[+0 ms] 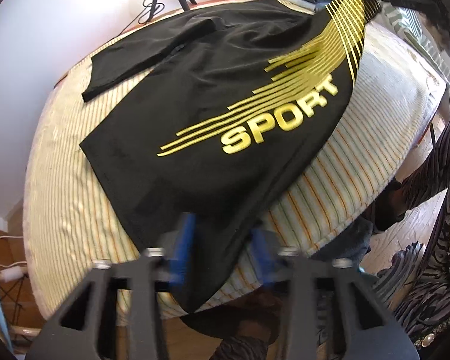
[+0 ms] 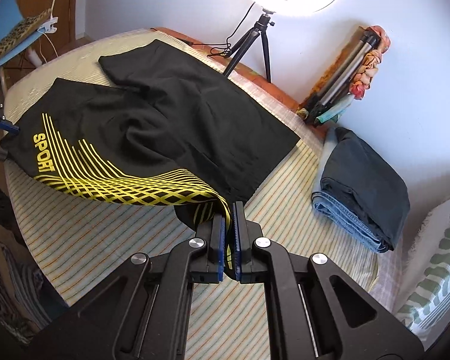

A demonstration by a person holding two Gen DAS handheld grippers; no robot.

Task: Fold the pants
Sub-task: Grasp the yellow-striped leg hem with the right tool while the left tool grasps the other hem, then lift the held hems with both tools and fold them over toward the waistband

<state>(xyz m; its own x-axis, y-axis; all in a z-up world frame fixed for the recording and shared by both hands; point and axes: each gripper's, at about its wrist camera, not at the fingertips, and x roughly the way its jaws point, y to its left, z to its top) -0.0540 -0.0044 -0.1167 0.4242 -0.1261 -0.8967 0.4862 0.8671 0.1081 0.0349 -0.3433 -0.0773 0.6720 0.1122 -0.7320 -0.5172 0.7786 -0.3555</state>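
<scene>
Right gripper (image 2: 229,225): jaws closed on a bunched, yellow-striped edge of the pants (image 2: 165,126), the cloth pinched between the blue pads (image 2: 218,234) and lifted off the bed (image 2: 111,240). Left gripper (image 1: 222,249): jaws parted, blue pads (image 1: 183,246) on either side of the near hem of the same leg, which passes between them; motion blur hides whether the pads touch the cloth. In the right wrist view the left gripper (image 2: 7,127) appears at the far left edge, at the leg end.

Pants: black, with yellow stripes and the word "SPORT" (image 1: 280,117) on one leg. This leg is stretched between the two grippers and partly raised; the other leg (image 1: 141,54) and the seat lie flat on the striped bed cover.

Surroundings: a stack of folded clothes (image 2: 366,192), dark over blue denim, on the bed beside the pants; a patterned pillow (image 2: 435,264) next to it; a ring light on a tripod (image 2: 255,42) against the wall behind the bed.
</scene>
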